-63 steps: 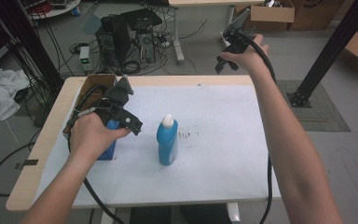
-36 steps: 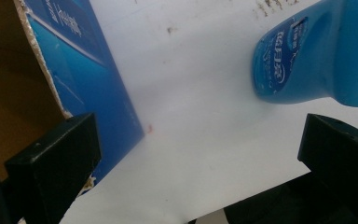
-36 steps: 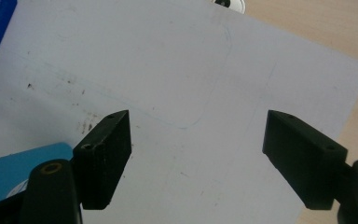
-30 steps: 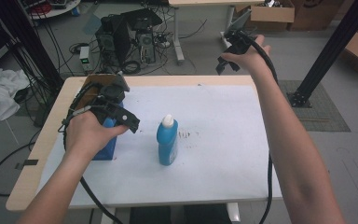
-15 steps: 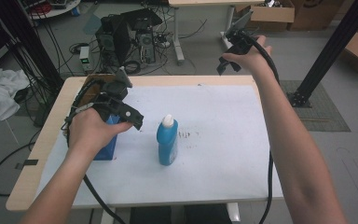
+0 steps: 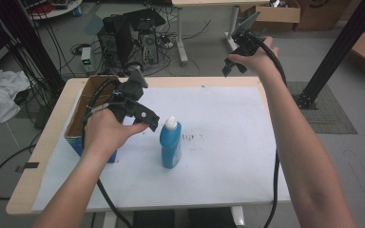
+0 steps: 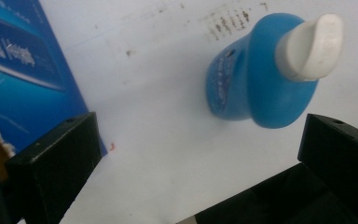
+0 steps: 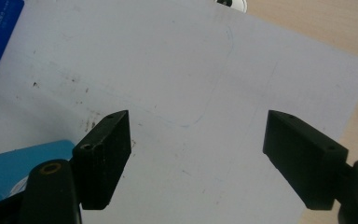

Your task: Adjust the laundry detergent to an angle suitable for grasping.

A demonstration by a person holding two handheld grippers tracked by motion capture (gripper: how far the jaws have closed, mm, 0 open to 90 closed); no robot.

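A blue bottle (image 6: 171,145) with a white cap (image 6: 171,123) stands upright near the middle of the white sheet (image 6: 228,142) on the table. My left gripper (image 6: 145,116) hovers just left of the cap, jaws open and empty. In the left gripper view the bottle (image 7: 251,84) lies beyond the open left gripper (image 7: 193,154), toward the right jaw. My right gripper (image 6: 233,59) is held high over the table's far edge. In its own view the right gripper (image 8: 198,154) is open above bare sheet, with the bottle (image 8: 14,168) at lower left.
An open cardboard box (image 6: 83,109) with a blue side (image 7: 23,74) sits at the table's left, under my left wrist. Behind the table are a computer tower (image 6: 123,33) and cables; a black frame post (image 6: 337,47) stands to the right.
My left gripper has shifted right and slightly nearer, closer to the bottle's cap. The right gripper has stayed almost still above the far edge. The bottle has not moved.
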